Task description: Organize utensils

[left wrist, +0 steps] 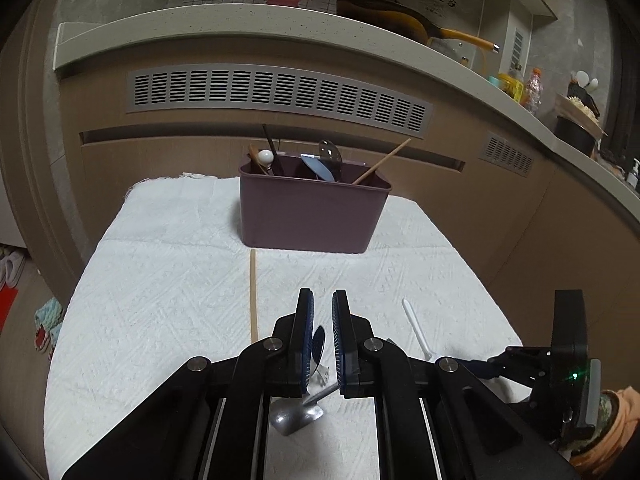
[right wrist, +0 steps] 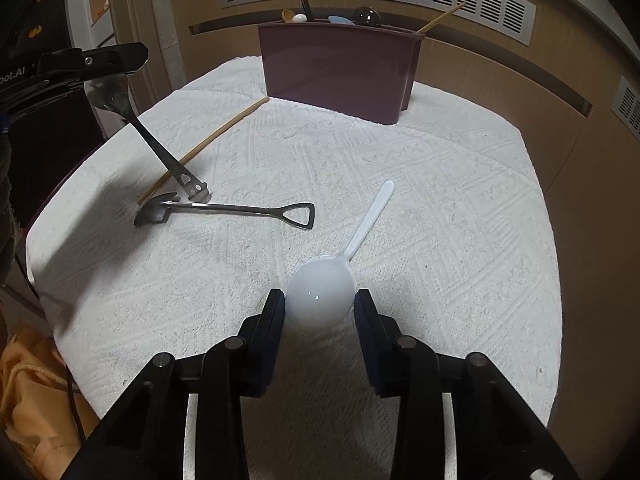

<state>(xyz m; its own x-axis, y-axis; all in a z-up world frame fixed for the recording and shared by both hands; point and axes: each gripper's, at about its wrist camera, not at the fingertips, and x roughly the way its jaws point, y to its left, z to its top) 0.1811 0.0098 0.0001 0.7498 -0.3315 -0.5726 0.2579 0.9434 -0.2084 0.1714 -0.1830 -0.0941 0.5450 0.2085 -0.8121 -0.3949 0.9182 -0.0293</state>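
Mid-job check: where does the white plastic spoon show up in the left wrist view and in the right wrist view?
Left wrist view: white plastic spoon lies low and right of centre on the white cloth, its bowl hidden behind the gripper.
Right wrist view: white plastic spoon sits at centre, its bowl between the right gripper jaws.
Shared landmark: the purple bin at the cloth's far end.

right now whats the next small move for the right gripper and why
Probably close the right gripper on the white spoon: its bowl already sits between the open fingers, still resting on the towel. Then lift it toward the purple bin.
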